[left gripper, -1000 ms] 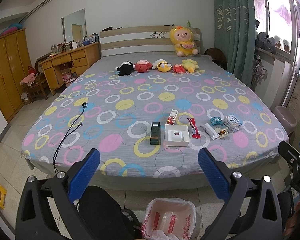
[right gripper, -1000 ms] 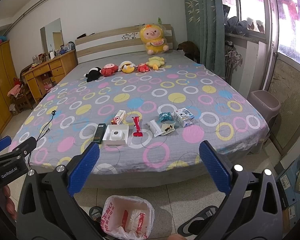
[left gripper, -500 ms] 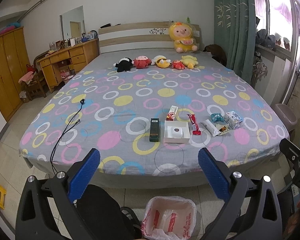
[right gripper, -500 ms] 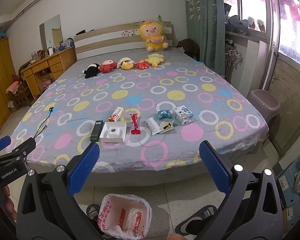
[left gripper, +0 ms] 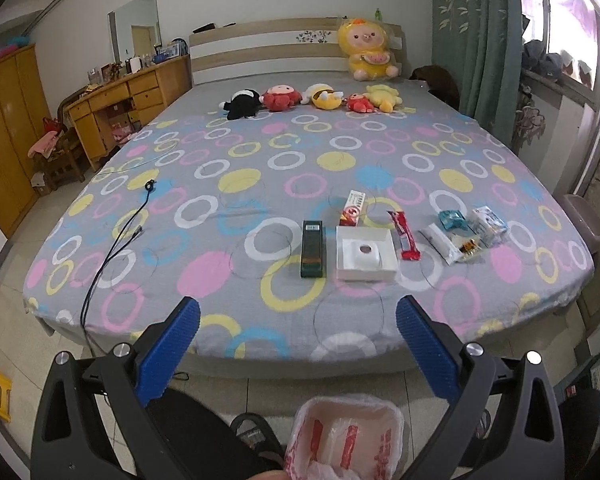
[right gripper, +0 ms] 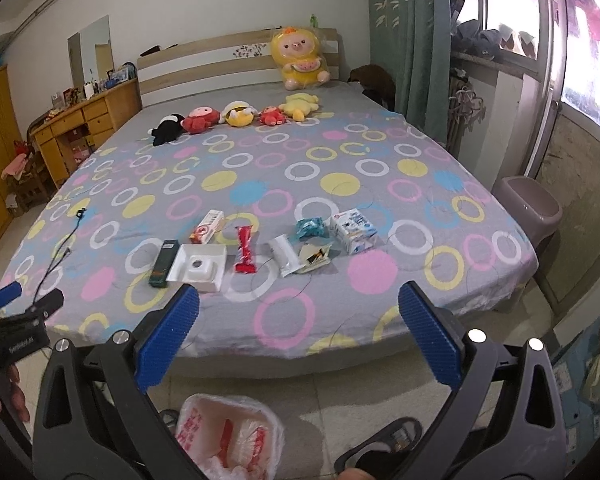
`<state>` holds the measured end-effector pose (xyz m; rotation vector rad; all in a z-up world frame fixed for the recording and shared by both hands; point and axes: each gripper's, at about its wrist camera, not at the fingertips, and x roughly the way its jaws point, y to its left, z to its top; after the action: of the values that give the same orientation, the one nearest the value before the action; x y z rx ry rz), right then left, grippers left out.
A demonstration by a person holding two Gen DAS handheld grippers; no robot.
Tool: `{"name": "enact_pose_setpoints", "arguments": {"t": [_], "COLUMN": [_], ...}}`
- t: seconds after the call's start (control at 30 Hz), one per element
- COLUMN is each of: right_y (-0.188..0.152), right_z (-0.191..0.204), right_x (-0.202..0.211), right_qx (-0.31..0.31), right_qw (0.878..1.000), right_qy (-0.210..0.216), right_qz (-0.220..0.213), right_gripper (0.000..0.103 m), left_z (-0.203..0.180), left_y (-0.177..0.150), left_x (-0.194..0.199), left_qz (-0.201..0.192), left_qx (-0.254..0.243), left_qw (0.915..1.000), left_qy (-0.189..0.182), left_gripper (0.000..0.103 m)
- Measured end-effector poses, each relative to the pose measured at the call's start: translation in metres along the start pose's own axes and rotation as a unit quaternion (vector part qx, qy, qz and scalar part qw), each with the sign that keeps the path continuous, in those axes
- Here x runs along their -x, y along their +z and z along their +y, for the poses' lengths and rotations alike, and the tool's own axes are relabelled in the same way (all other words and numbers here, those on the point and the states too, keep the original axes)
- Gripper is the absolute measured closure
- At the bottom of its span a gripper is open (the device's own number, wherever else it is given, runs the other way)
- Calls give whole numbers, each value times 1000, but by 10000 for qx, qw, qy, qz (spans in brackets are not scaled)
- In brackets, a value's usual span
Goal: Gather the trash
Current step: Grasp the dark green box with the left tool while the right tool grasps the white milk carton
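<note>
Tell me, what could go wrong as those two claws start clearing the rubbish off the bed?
1. The small torn wrapper lies against the white tube, so the open right gripper might catch both or fumble one.
2. The bag-lined bin sits on the floor below the bed's edge; a piece dropped from above could miss it.
3. The black cable isn't rubbish, yet the left gripper could snag it.

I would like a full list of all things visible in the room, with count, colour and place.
bed: 1, grey with coloured rings, centre
trash items: about 8, mixed colours, row near foot of bed
plush toys: 6, mostly yellow and red, near headboard
cable: 1, black, left part of bed
lined bin: 1, white-red bag, floor below grippers
lidded bin: 1, mauve, right of bed
desk: 1, wooden, left wall
left gripper: blue pads, open
right gripper: blue pads, open
</note>
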<state>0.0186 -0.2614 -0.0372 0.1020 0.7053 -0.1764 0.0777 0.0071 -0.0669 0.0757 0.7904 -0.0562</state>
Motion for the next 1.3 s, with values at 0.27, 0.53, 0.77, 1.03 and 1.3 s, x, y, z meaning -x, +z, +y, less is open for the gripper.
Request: {"name": "enact_pose_setpoints", "arguments": {"t": [0.27,0.53,0.77,1.03,1.3], "right_y": [34,60,72,85,80], "right_z": [-38,-72,-85,-90,-105], "right_x": [-76,-181,-250,-312,-371], "right_qx": [159,484,421,508,436], "right_qw": [9993,9954,9919,9863,9772], "right_qy": [118,153,349,367,369], "right_qz": [307,817,1144,1527,2043], "right_gripper": [5,5,5,5,5], "left_z": [-8,-4,0,0,-6], "left_y": [36,50,58,58,53], "left_x": [-77,-175,-248,-307,-333], "left_qz": [81,532,1023,1519,1724], "left_qx": [-185,-312,-344,-403,-377], "left_qw": [9998,9981,9942,9876,9841], "left_qy": [13,43,-37,11,-218], "left_gripper": [7,7,7,7,7]}}
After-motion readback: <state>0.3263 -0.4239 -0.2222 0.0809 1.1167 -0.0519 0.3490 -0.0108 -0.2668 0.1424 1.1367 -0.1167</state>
